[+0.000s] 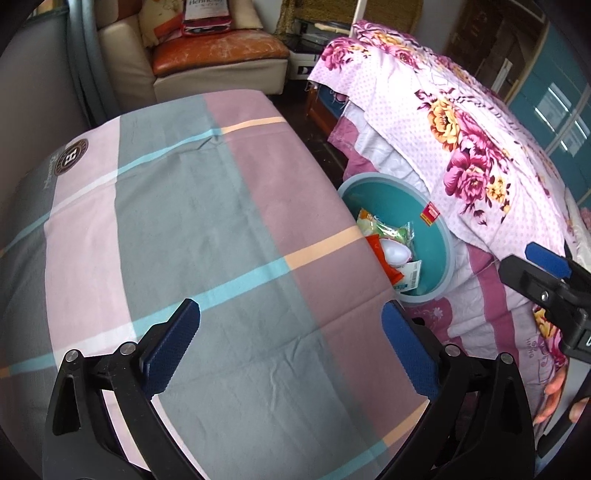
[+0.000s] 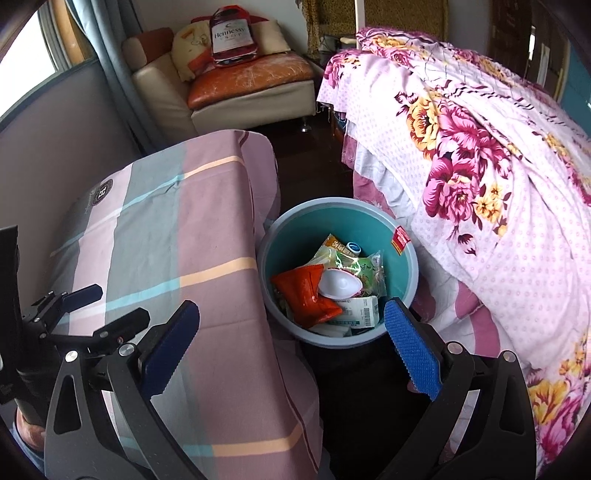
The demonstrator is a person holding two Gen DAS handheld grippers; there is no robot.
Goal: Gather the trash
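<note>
A teal bin with a grey rim (image 2: 408, 275) stands on the floor between the table and the bed; it also shows in the left wrist view (image 1: 441, 236). It holds trash: an orange-red packet (image 2: 306, 295), a white plastic scoop (image 2: 338, 284), green wrappers (image 2: 351, 264) and a barcoded box (image 2: 364, 312). My right gripper (image 2: 291, 343) is open and empty, above the bin's near rim. My left gripper (image 1: 291, 343) is open and empty over the plaid tablecloth (image 1: 184, 221). The left gripper also shows at the left of the right wrist view (image 2: 107, 304).
The plaid-covered table (image 2: 155, 240) is left of the bin. A bed with a floral quilt (image 2: 480, 166) is on the right. A cream sofa with an orange cushion (image 2: 243, 81) and a Hennessy bag (image 2: 229, 33) stands at the back. Dark floor lies between.
</note>
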